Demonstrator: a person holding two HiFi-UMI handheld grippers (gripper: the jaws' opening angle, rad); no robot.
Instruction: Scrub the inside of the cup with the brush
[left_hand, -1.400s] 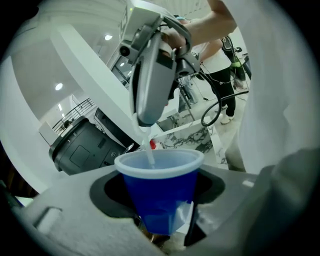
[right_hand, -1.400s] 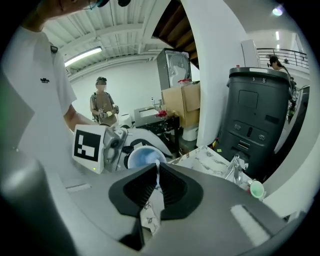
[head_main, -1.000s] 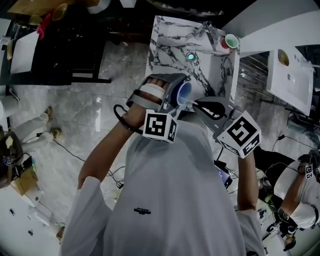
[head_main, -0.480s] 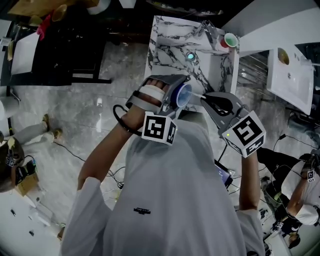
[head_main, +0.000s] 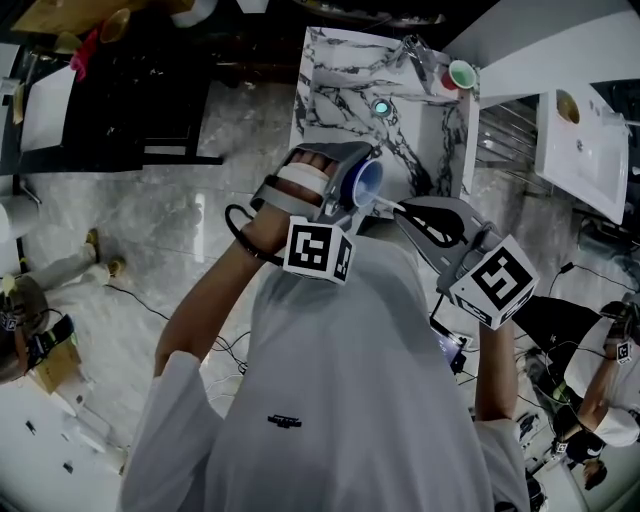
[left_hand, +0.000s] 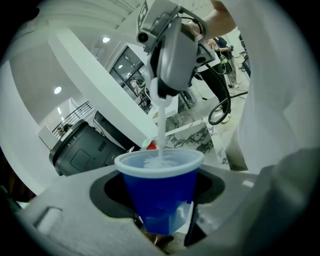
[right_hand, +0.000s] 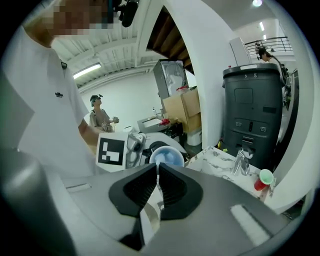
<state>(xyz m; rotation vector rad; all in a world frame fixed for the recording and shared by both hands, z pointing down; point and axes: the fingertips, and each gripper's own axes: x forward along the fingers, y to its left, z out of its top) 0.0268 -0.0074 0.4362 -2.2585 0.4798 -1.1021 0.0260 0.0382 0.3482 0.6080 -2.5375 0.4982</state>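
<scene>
1. The marble surface (head_main: 330, 70) lies beyond both hands.
2. The left gripper (head_main: 352, 190) has its jaws squeezing the blue cup (left_hand: 159, 192), held up in the air.
3. The right gripper (right_hand: 156, 182) has its jaws pinching the white brush (left_hand: 161, 130). It has swung back toward the cup.
4. The brush tip is inside the cup, so I think another scrubbing push is going on.

Head view runs dim and murky, while both gripper views glow under ceiling lights (left_hand: 105, 39), edges bowed, corners black, closest surfaces soft.
</scene>
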